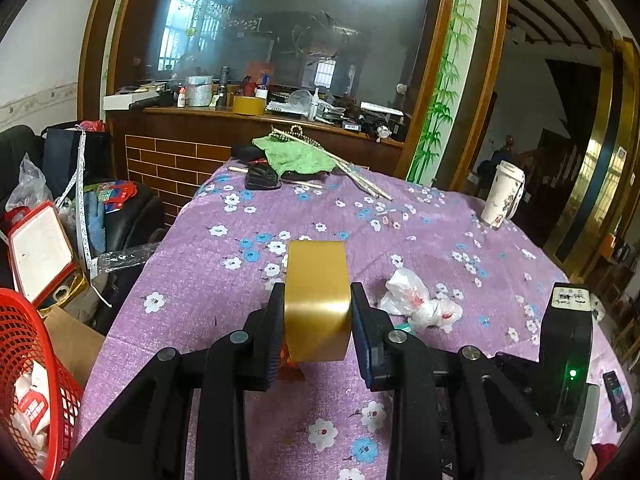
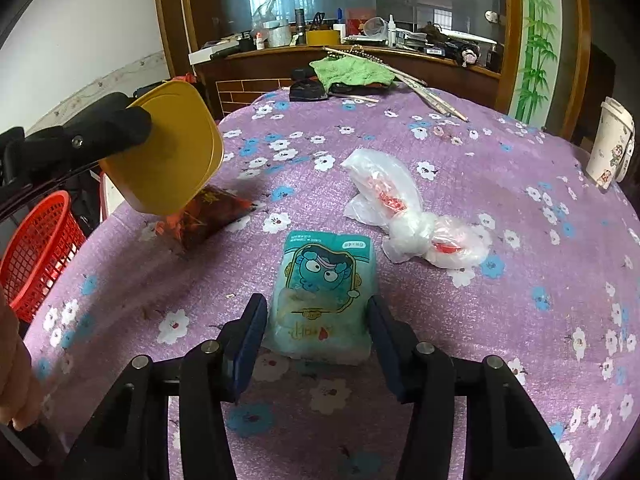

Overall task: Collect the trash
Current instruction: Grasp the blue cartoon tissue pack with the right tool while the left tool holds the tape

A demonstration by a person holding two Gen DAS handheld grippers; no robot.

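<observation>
My left hand-held gripper (image 1: 318,312) is clamped on a yellow container (image 1: 317,300), its pads pressed against both sides, and it holds the container raised above the worktop (image 1: 200,280), which wears a purple cloth with white and blue flowers. From the right wrist view that same container (image 2: 172,148) shows at about ten o'clock, tilted, with a dark red snack wrapper (image 2: 208,216) lying on the cloth just below it. My right hand-held gripper (image 2: 318,320) has its jaws apart on either side of a teal tissue pack (image 2: 322,296) printed with a cartoon face; the pack lies flat on the worktop between the fingers, and I cannot tell whether the pads are touching it. At about two o'clock from the pack sits a crumpled white plastic bag (image 2: 404,216) with red print, near but apart from it; the left wrist view shows this bag (image 1: 420,300) just right of the left fingers. A red mesh basket (image 1: 28,368) with some paper trash in it stands off the worktop's edge at eight o'clock in the left view, and it appears at nine o'clock in the right view (image 2: 36,248). At the far end of the worktop, at twelve o'clock, lie a green cloth (image 2: 352,70) and some thin sticks, and a printed paper cup (image 2: 610,144) stands at three o'clock.
</observation>
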